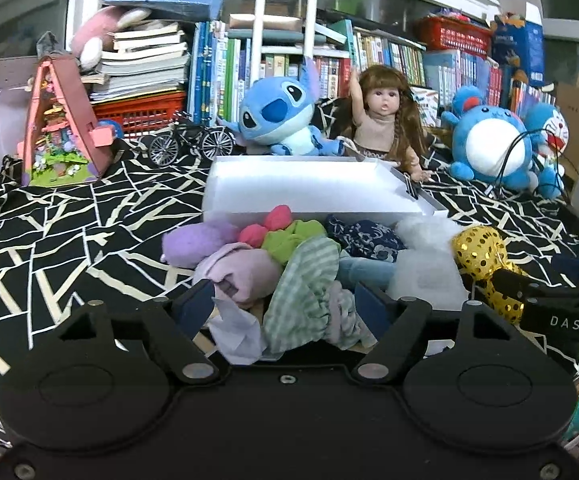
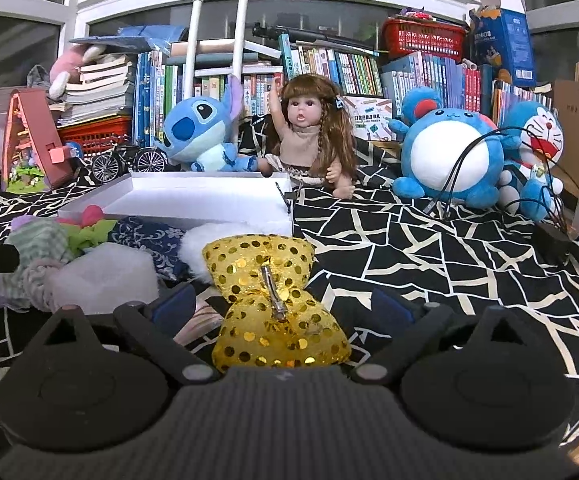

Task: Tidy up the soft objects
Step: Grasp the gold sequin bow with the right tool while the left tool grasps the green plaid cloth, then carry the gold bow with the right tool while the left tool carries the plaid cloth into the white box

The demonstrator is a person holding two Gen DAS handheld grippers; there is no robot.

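gold sequin bow (image 2: 267, 300): lower centre of frame, between right gripper (image 2: 285, 310) pads, jaws wide, no grip | green striped cloth (image 1: 305, 292): lower centre, between left gripper (image 1: 285, 304) pads, partly open, contact unclear | white box (image 1: 317, 188): behind pile

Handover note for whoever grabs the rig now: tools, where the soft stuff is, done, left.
Left tool: open, astride the green striped cloth, not pressing it.
Right tool: open, gold bow lying between its fingers, not gripped.
Soft things: piled on the bedspread in front of the white box: purple, pink, lime green, navy floral, white fluffy.
Done: nothing in the box.
Left: grip and box every piece.
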